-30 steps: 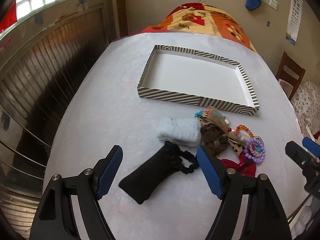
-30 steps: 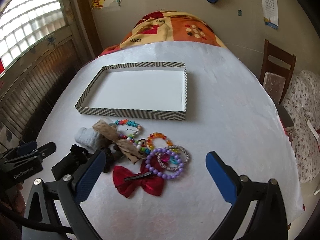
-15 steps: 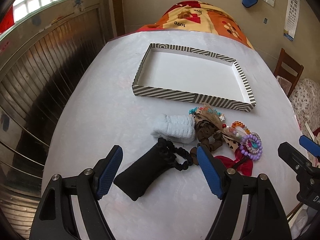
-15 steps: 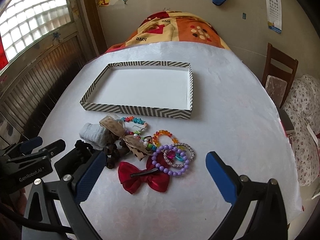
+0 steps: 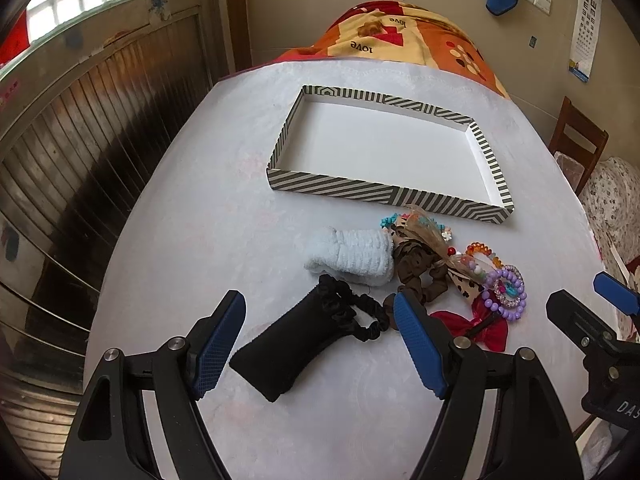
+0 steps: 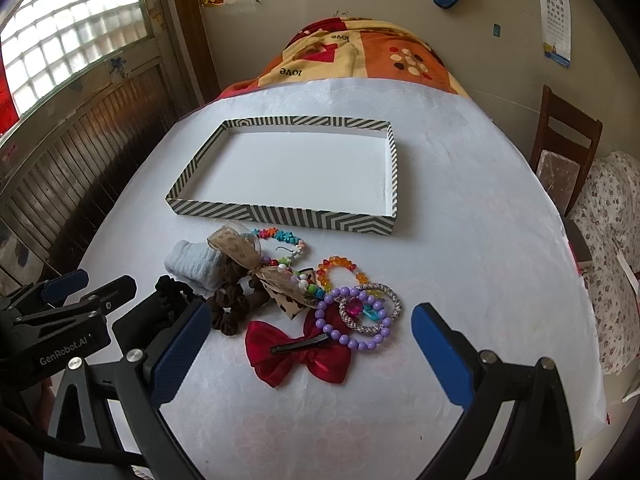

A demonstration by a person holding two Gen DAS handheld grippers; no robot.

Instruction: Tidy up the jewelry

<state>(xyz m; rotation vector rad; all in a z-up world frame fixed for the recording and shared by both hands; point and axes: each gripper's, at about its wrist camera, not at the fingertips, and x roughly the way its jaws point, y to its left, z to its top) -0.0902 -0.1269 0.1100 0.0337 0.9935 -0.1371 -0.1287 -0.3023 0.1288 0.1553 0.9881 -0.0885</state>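
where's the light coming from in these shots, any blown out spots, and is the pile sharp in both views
Left wrist view: daylight enters through the glass-block window at upper left, which is blown out; the striped tray looks bowed by fisheye. Right wrist view: same window overexposed; the red bow and purple bead bracelet are sharp, shadows soft.

Black pouch (image 6: 148, 320) largely hidden behind right tongs' (image 6: 308, 356) left finger.

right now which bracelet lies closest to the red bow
The purple bead bracelet: its beads touch the red bow, while the orange bead bracelet lies farther back.
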